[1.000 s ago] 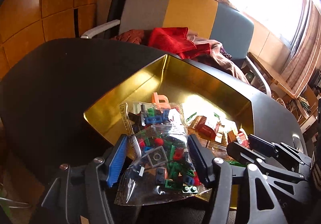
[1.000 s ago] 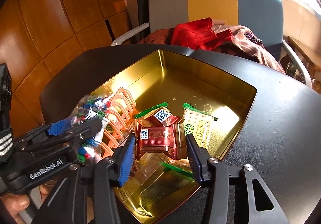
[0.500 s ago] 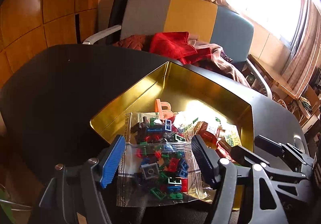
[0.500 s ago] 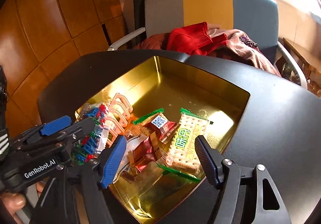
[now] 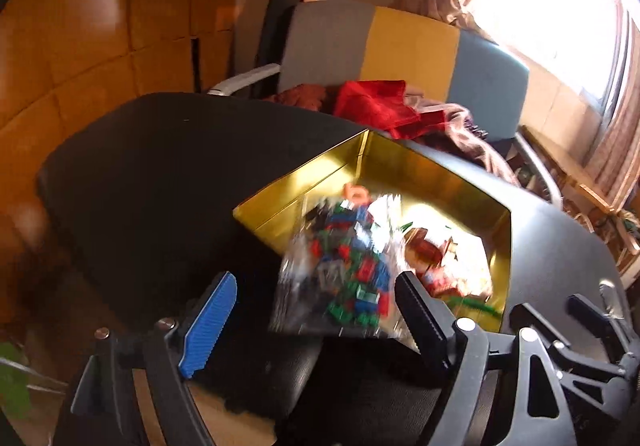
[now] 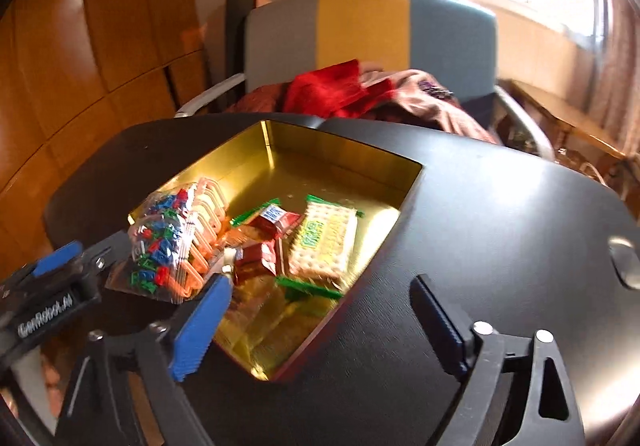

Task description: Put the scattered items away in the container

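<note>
Left wrist view: brick bag (image 5: 344, 266) now free of opening jaws.

"GenRobot.AI" in white on the left hand-held gripper (image 6: 60, 262), snack wrapper print too blurred to read

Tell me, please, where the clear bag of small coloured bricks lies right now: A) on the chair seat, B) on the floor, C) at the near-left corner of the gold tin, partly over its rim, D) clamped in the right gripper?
C: the bag of bricks rests at the gold tin's near-left corner, overhanging its rim, with no gripper pressing on it.
</note>
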